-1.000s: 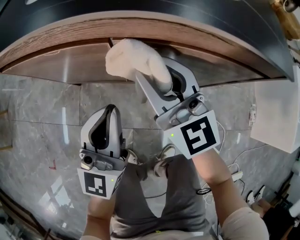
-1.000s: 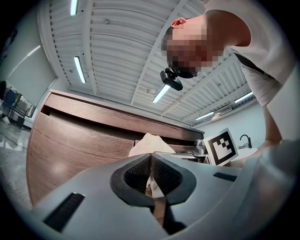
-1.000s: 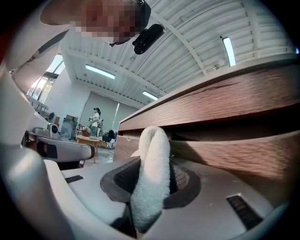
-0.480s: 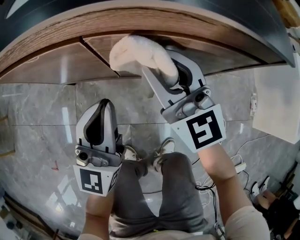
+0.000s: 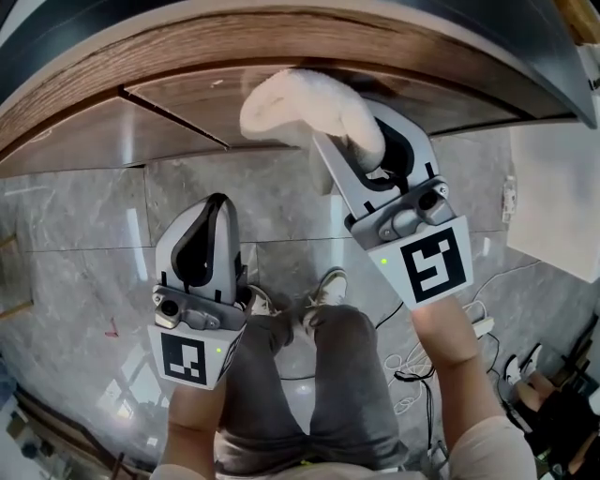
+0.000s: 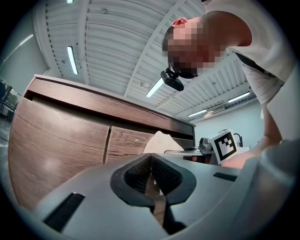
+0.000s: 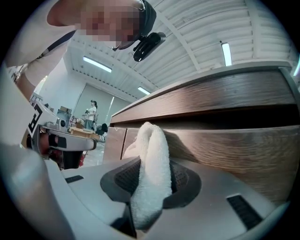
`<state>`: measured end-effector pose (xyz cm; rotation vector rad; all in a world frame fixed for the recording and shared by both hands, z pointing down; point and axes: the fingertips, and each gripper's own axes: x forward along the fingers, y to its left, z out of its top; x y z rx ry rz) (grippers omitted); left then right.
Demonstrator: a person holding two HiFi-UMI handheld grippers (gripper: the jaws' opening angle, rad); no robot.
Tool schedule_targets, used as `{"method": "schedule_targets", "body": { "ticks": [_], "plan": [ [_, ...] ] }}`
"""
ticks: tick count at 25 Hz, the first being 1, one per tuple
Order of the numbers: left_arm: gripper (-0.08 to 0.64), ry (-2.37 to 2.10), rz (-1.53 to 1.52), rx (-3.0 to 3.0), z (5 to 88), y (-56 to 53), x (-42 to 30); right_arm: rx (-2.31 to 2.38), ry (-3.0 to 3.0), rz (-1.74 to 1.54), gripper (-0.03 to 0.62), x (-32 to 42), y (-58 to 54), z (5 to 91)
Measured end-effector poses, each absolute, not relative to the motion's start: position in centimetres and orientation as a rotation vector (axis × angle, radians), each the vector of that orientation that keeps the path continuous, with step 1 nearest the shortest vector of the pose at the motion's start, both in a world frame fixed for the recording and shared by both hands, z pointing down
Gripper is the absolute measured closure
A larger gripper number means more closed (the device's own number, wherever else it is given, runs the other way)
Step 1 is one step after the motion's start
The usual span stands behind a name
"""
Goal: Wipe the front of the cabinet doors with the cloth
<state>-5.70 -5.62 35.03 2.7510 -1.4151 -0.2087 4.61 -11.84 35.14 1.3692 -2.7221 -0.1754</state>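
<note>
A cream-white cloth [image 5: 305, 105] is bunched in my right gripper [image 5: 375, 141], which is shut on it. The cloth presses against the brown wooden cabinet door [image 5: 216, 98] just under the dark countertop edge. From the right gripper view the cloth [image 7: 152, 164] folds over between the jaws and touches the door front [image 7: 234, 140]. My left gripper [image 5: 208, 234] hangs lower at the left, away from the doors, shut with nothing in it. The left gripper view shows the doors [image 6: 61, 140] with a vertical seam and the cloth [image 6: 161, 143] beyond.
A dark countertop [image 5: 394, 28] overhangs the cabinet. Grey marble floor tiles [image 5: 84, 281] lie below, with the person's legs and shoes [image 5: 323, 286] between the grippers. White cables [image 5: 412, 361] lie on the floor at right, and a pale panel [image 5: 553, 197] stands at the far right.
The right gripper and cloth have slid to the right along the door front. The seam between the doors now lies further left of the cloth. The left gripper has barely moved.
</note>
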Motion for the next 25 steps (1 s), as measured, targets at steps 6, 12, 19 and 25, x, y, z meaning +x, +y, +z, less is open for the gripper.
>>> {"method": "schedule_targets", "body": {
  "ticks": [6, 12, 19, 25],
  "plan": [
    [0.541, -1.366, -0.190, 2.748, 34.9, -5.7, -3.1, 1.440, -2.682, -0.138, 0.465, 8.7, -11.3, 35.2],
    [0.541, -1.301, -0.176, 2.732, 36.5, -5.6, -1.8, 1.521, -2.610, -0.107, 0.465, 12.1, -10.9, 36.3],
    [0.541, -1.242, -0.152, 2.743, 36.1, -5.3, 1.0, 1.622, -2.492, -0.106, 0.465, 17.6, -9.8, 36.7],
    [0.541, -1.194, -0.112, 2.753, 36.0, -4.5, 2.8, 1.734, -2.399, -0.092, 0.465, 22.5, -8.8, 37.1]
  ]
}}
